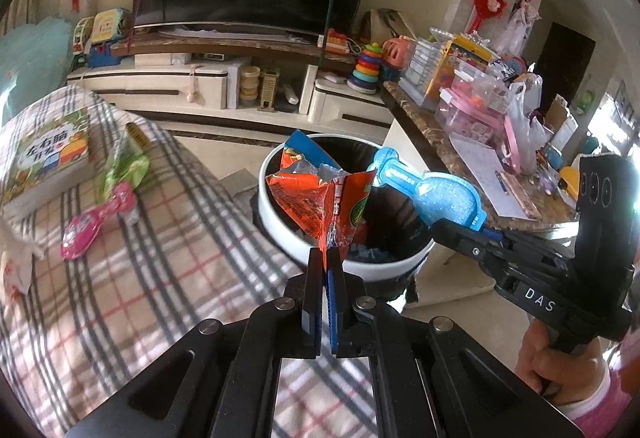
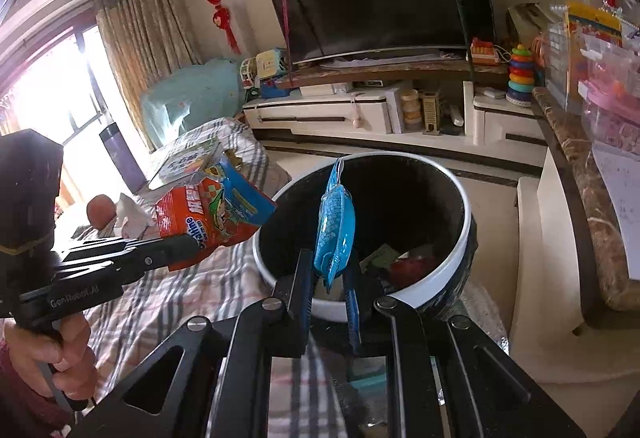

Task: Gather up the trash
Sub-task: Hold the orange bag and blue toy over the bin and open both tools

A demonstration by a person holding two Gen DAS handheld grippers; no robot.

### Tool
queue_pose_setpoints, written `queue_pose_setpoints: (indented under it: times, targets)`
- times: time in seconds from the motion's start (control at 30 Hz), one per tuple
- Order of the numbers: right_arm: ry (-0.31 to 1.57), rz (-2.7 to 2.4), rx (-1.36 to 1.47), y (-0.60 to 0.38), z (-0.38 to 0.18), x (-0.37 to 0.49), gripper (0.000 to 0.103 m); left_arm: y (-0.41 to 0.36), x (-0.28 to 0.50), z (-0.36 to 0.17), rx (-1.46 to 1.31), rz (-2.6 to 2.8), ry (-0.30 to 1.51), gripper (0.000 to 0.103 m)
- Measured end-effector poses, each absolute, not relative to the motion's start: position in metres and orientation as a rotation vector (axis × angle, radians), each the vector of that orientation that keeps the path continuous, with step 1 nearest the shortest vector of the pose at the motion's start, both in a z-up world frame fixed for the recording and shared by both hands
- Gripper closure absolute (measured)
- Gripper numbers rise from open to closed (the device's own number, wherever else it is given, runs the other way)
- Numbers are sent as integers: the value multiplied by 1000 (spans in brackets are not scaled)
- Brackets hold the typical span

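My left gripper (image 1: 325, 258), jaws clenched on the corner of an orange snack wrapper (image 1: 320, 197), holds it over the near rim of the white trash bin (image 1: 280, 213). My right gripper (image 2: 327, 278), jaws pinching the lower edge of a blue blister pack (image 2: 334, 226), holds it upright above the bin's black-lined opening, where some scraps already lie. The bin stands on the floor between a plaid-covered bed (image 1: 168, 250) and a cluttered marble desk (image 1: 424, 125). On the bed lie a pink packet (image 1: 98, 215), a green wrapper (image 1: 124, 165) and a book (image 1: 48, 157).
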State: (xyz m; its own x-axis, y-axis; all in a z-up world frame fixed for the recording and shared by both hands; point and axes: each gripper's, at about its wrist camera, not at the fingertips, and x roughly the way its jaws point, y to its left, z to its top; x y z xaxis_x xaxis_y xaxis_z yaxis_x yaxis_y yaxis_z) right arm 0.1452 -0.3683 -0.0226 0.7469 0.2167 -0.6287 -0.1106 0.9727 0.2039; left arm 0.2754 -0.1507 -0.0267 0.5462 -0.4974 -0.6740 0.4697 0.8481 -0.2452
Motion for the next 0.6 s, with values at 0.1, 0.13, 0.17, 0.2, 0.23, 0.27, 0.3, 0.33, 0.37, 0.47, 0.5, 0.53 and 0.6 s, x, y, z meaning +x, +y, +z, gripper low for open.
queue_pose_setpoints:
  times: [0.1,0.13,0.17,0.2,0.23,0.27,0.3,0.33,0.37,0.47,0.5,0.53,0.6]
  targets:
    - [719,174,157,-373,-24,152,89,-159,285,-29,-29,-578,819,103]
    - [724,174,159,-374,-25,154,89,-162,288,-30,-26,-579,822,103]
    - [730,173,160,-377,-26,157,89,-166,290,-30,-24,-579,824,103]
    - [735,171,159,-378,-27,159,89,-168,293,-31,-22,-579,827,103]
    - [740,168,156,-379,-28,162,89,-171,295,-31,-19,-579,828,103]
    - [745,167,154,-379,-29,164,89,-174,298,-32,-16,-579,832,103]
    - [754,167,152,-380,-31,167,89,-176,300,-33,-15,-580,834,103]
    - [762,166,149,-380,-32,169,89,-179,303,-33,-14,-581,836,103]
    - [772,163,146,-381,-34,172,89,-182,306,-34,-12,-582,839,103]
    - [784,165,139,-383,-37,179,89,-188,314,-36,-4,-582,844,103]
    - [787,165,137,-384,-38,180,89,-190,316,-36,-3,-582,846,103]
    - [789,166,134,-384,-38,182,89,-192,319,-37,-2,-582,848,102]
    - [795,167,127,-385,-38,186,88,-195,324,-39,0,-580,853,102]
